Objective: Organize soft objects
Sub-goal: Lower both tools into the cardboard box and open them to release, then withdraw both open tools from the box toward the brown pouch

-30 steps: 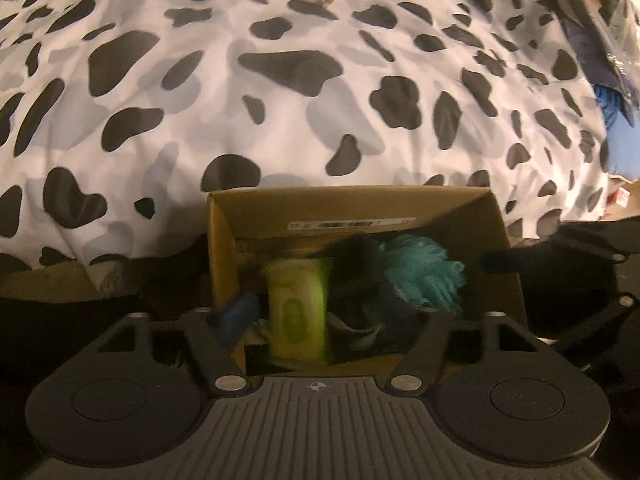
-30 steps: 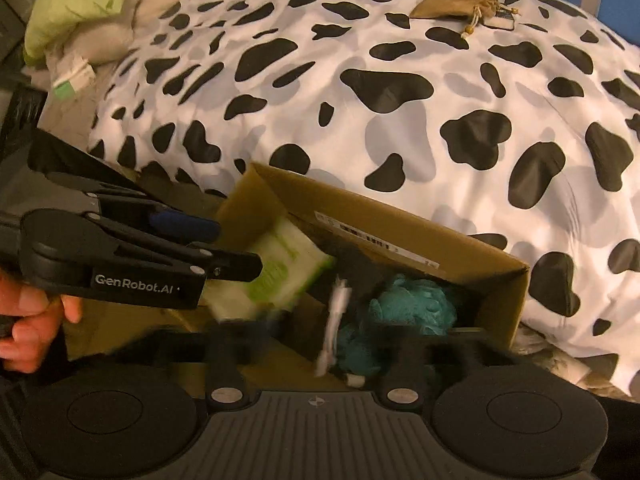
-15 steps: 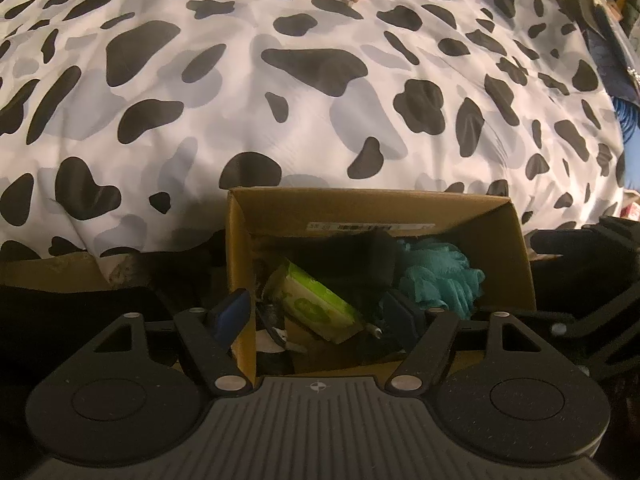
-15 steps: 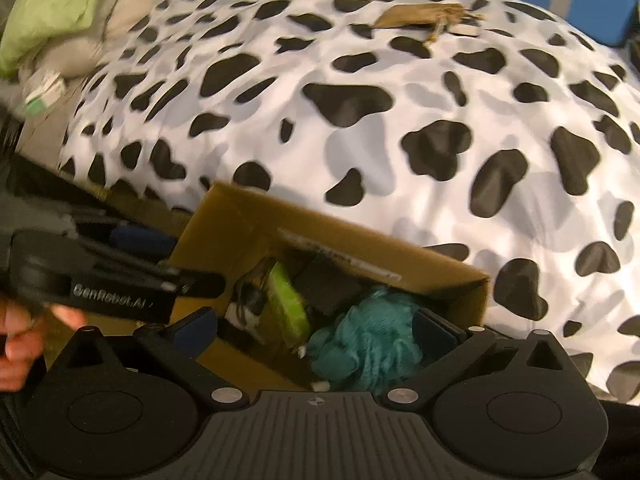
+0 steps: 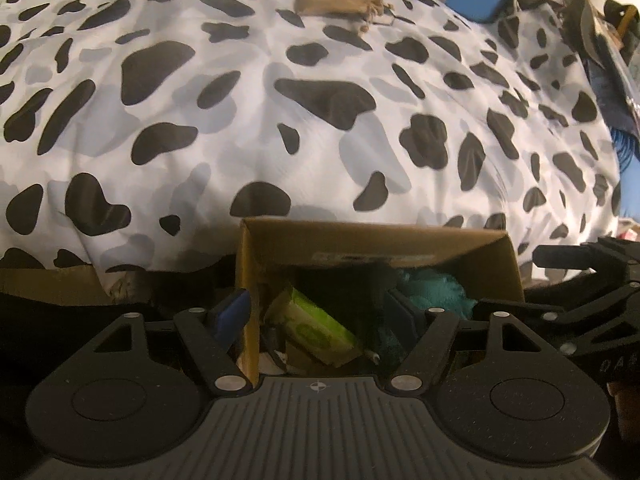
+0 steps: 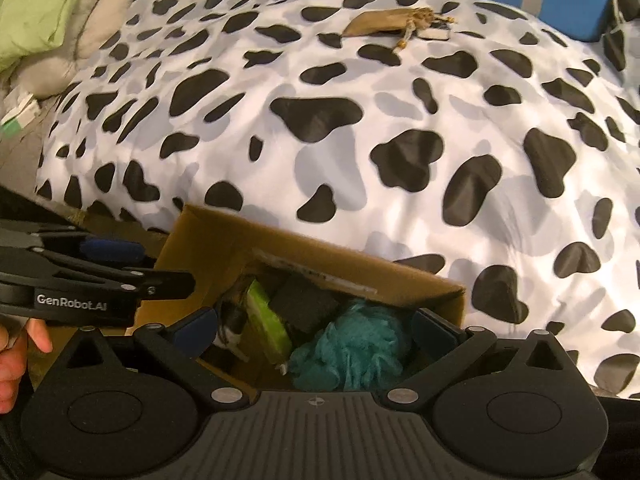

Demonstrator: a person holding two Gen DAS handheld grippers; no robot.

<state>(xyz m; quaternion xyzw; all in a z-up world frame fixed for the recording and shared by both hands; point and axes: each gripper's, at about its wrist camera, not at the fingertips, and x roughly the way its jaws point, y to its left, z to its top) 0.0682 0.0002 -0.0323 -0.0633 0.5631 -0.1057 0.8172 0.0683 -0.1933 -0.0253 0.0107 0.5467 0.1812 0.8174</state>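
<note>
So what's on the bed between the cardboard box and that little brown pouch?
Nothing but cow-spotted blanket. In both wrist views, the stretch from the cardboard box up to the brown pouch is bare.

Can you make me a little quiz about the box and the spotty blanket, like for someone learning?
1. True or false: the teal fluffy thing lies inside the cardboard box.
2. Multiple choice: where is the tan drawstring pouch? A) in the box B) on the cow-print blanket C) in the right gripper
3. Fill in: the flat packet in the box, beside the dark item, is ____ in colour.

Key: 1 true. 2 B; the pouch lies far up the blanket, away from the box, and both the right gripper and the left gripper are open and hold nothing. 3 green.
</note>
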